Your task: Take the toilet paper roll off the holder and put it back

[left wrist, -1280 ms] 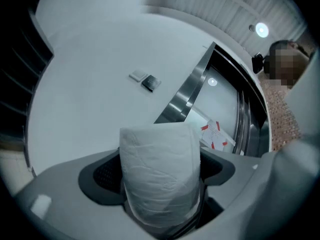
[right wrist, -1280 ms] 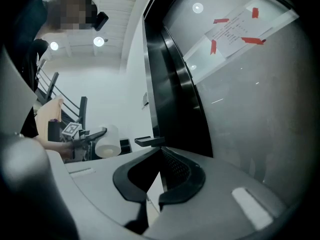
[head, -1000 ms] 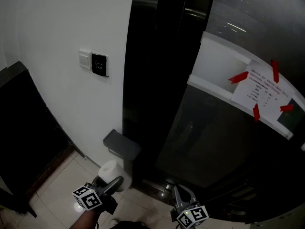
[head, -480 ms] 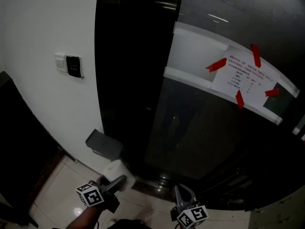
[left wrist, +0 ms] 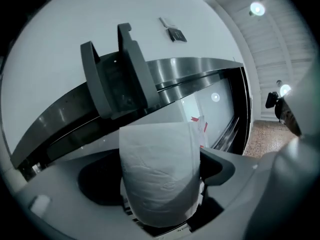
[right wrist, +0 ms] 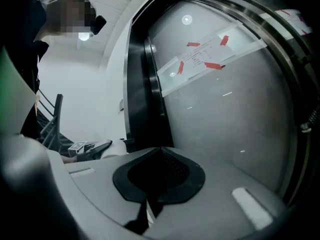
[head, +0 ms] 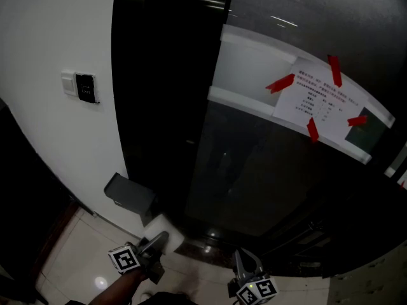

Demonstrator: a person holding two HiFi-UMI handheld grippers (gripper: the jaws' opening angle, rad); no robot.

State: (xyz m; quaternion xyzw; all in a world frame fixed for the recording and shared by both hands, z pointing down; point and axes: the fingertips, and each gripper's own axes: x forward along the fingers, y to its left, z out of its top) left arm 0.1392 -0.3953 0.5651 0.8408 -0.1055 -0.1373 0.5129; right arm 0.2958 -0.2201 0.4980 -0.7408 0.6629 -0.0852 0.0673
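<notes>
The left gripper [head: 155,244] has its jaws squeezed on the toilet paper roll [left wrist: 157,171]. The white roll stands up between them and fills the gap. The right gripper [head: 245,263] has its jaws closed together, with nothing in them. It hangs low, well apart from the roll.

The gray holder [left wrist: 113,79] sits on the white wall [head: 51,37], just above and left of the roll. The roll does not touch it. Next to the holder is a tall black door frame [head: 159,94], then a dark glass door [head: 267,176]. A small switch plate [head: 81,86] is higher on the wall. Pale floor tiles [head: 76,259] lie below.

A second ago the roll was right under the holder. Now it is out to the right, in front of the black frame.

A paper notice [head: 315,107] is stuck to the glass with red tape. Its print is too small to read.
</notes>
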